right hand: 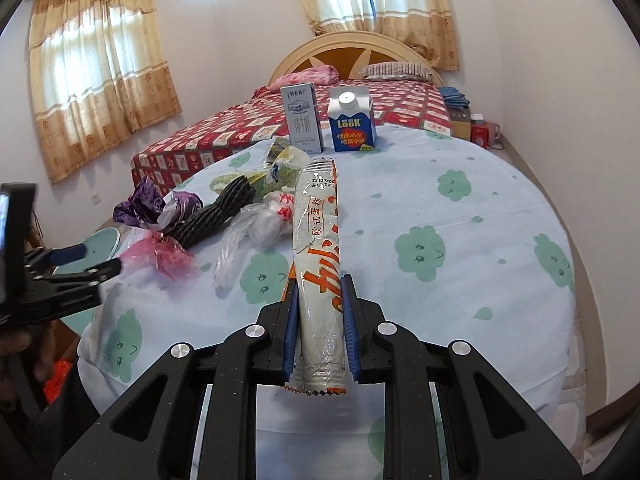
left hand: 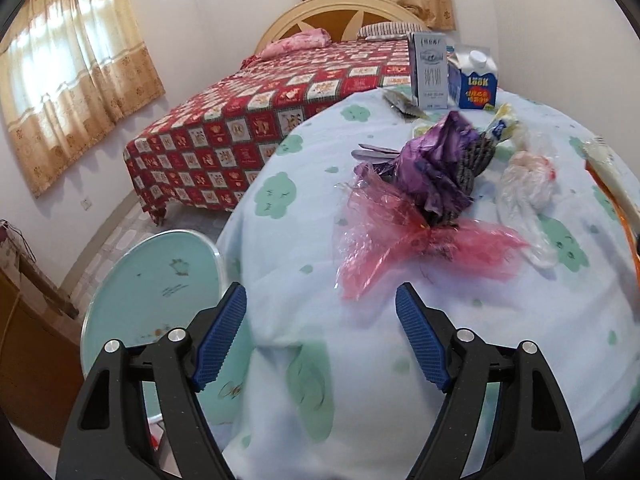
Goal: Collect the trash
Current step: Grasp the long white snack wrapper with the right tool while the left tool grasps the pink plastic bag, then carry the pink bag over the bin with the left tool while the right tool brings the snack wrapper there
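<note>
On the table's pale blue cloud-print cloth lies a heap of trash: pink cellophane, a crumpled purple wrapper, a black ridged tray and a clear plastic bag. My left gripper hovers open just short of the cellophane, with nothing between its fingers. It also shows at the left edge of the right wrist view as the left gripper. My right gripper is shut on a long white and orange snack wrapper, which it holds above the cloth.
A grey milk carton and a blue Look carton stand upright at the table's far edge. A round teal stool sits left of the table. Behind is a bed with a red patterned cover. Boxes lie by the right wall.
</note>
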Motion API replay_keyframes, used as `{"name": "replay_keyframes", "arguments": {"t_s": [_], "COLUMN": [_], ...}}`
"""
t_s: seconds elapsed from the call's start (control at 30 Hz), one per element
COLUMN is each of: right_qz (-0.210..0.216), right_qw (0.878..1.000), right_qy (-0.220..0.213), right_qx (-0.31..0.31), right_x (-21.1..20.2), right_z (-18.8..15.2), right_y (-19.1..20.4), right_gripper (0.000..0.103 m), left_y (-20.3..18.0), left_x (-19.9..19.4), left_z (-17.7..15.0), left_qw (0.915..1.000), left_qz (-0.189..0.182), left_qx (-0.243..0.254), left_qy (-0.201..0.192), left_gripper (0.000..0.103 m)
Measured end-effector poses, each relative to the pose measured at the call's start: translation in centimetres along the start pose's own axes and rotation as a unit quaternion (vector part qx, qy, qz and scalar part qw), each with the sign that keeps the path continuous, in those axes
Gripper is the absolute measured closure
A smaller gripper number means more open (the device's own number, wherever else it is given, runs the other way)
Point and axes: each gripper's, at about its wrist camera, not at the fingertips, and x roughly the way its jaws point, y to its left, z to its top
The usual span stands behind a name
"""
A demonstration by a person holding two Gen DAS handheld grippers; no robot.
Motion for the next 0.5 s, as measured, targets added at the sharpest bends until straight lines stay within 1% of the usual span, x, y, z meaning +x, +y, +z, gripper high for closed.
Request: {"name": "replay_keyframes", "arguments": {"t_s": [0.03, 0.07, 0.1, 0.13, 0.17, 0.23, 0.3, 0.37, 0.47, 0.5], "right_qz": [0.001, 0.002, 0.002, 0.002, 0.002, 0.002, 0.004, 0.005, 0.007, 0.008], "right_qw": [1.000, 1.000, 1.000, 1.000, 1.000, 1.000, 1.000, 1.000, 1.000, 1.000], "right_qy": [0.002, 0.003, 0.002, 0.001, 0.001, -0.001, -0.003, -0.004, -0.007, -0.008], "right_qx": [0.001, 0.001, 0.001, 0.000, -0.002, -0.003, -0.006, -0.010, -0.016, -0.017], "right_x": [0.1, 0.2, 0.2, 0.2, 0.1, 0.0, -0.2, -0.4, -0.6, -0.7], "right_z": [-0.1, -0.1, -0.2, -0.2, -0.2, -0.1, 0.0, 0.1, 0.3, 0.5], "right_y": [0.0, 0.0, 0.1, 0.1, 0.2, 0.4, 0.6, 1.1, 1.7, 2.0], "right_gripper": [0.082, 0.082, 0.082, 0.082, 0.082, 0.082, 0.082, 0.082, 0.082, 0.082], "left_y": [-0.3, -0.4, -0.4, -0.5, -0.5, 0.1, 0.9, 1.8, 3.8, 4.5], "left_x": [0.7, 1.3, 1.3, 1.4, 1.3, 0.6, -0.6, -1.7, -3.6, -4.3], "left_z": [0.2, 0.3, 0.4, 0.5, 0.6, 0.5, 0.3, 0.0, -0.5, -0.7], "left_qw": [1.0000, 0.9998, 0.9997, 0.9994, 0.9992, 0.9993, 0.9989, 0.9991, 0.9989, 0.9993], "left_qz": [-0.004, -0.013, -0.024, -0.030, -0.036, -0.034, -0.047, -0.043, -0.045, -0.035], "left_qx": [0.007, 0.009, 0.005, 0.009, 0.012, 0.007, 0.003, 0.003, -0.009, -0.009], "left_qy": [0.005, 0.012, 0.008, 0.011, 0.016, 0.015, 0.009, 0.001, -0.005, -0.008], "left_gripper": [0.048, 0.055, 0.070, 0.094, 0.094, 0.096, 0.097, 0.097, 0.097, 0.097]}}
